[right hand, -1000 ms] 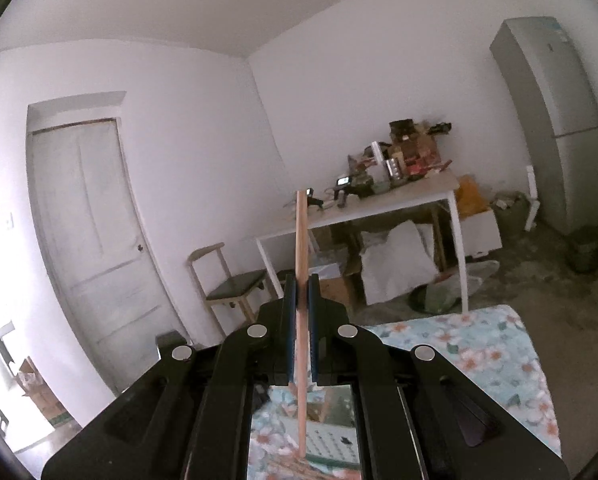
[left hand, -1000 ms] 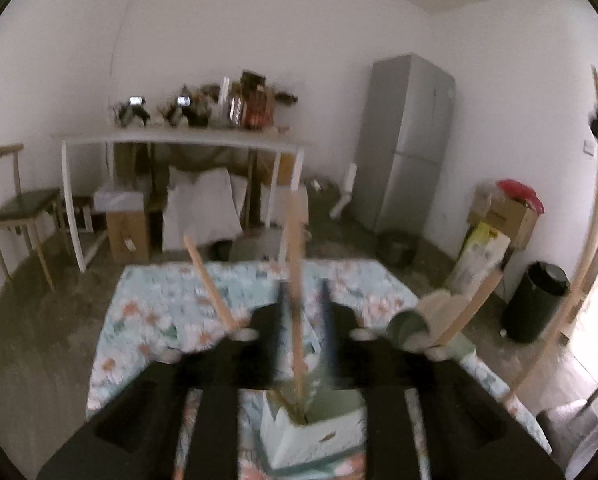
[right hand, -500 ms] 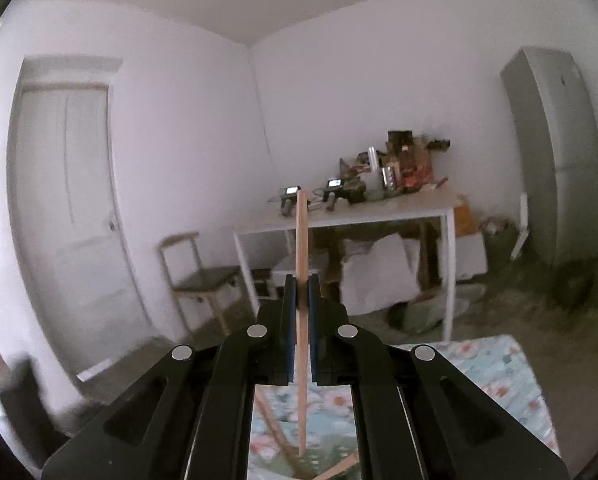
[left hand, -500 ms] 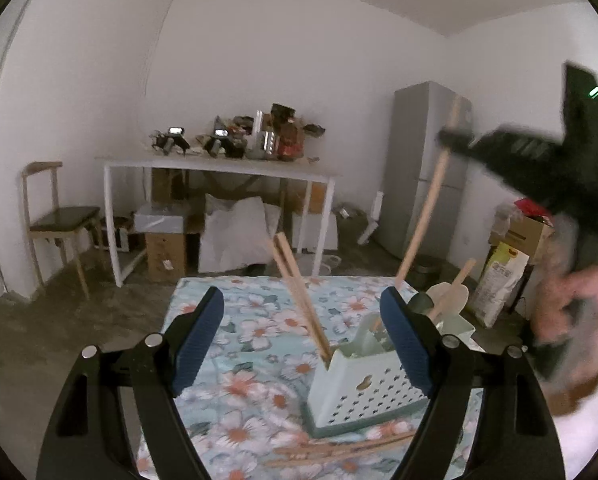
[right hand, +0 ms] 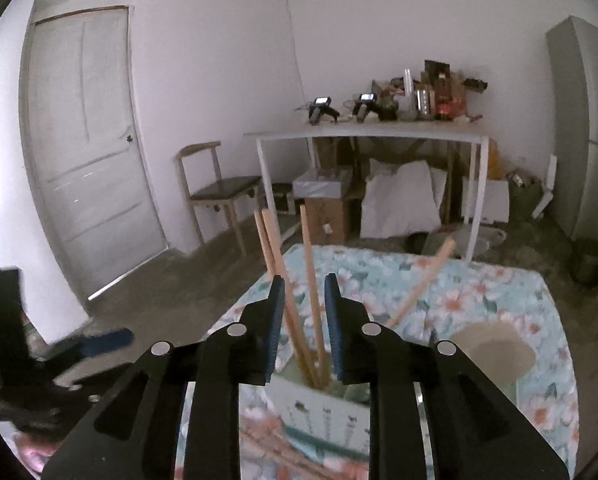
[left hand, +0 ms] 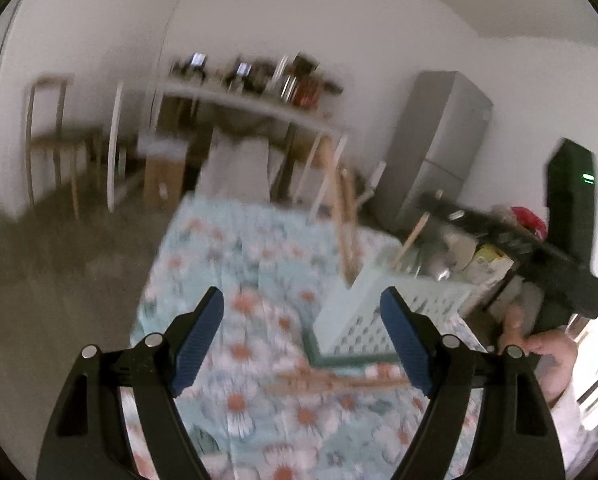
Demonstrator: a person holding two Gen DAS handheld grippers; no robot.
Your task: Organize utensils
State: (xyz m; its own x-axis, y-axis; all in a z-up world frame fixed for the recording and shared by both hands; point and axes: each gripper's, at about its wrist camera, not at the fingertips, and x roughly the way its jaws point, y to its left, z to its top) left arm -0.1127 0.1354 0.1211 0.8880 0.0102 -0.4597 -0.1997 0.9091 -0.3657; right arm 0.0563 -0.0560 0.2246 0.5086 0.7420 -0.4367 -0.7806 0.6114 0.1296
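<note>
Right gripper (right hand: 302, 322) jaws have just been opening, freeing the chopstick (right hand: 313, 292) into the caddy (right hand: 319, 410); left gripper (left hand: 301, 338) jaws now spread wide, empty.

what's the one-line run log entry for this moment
left gripper: open, empty | right gripper: just opened, chopstick released between jaws | utensil basket: three chopsticks upright | more lie loose on tablecloth

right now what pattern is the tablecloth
Floral on pale blue, tablecloth; clearest in the right wrist view.
</note>
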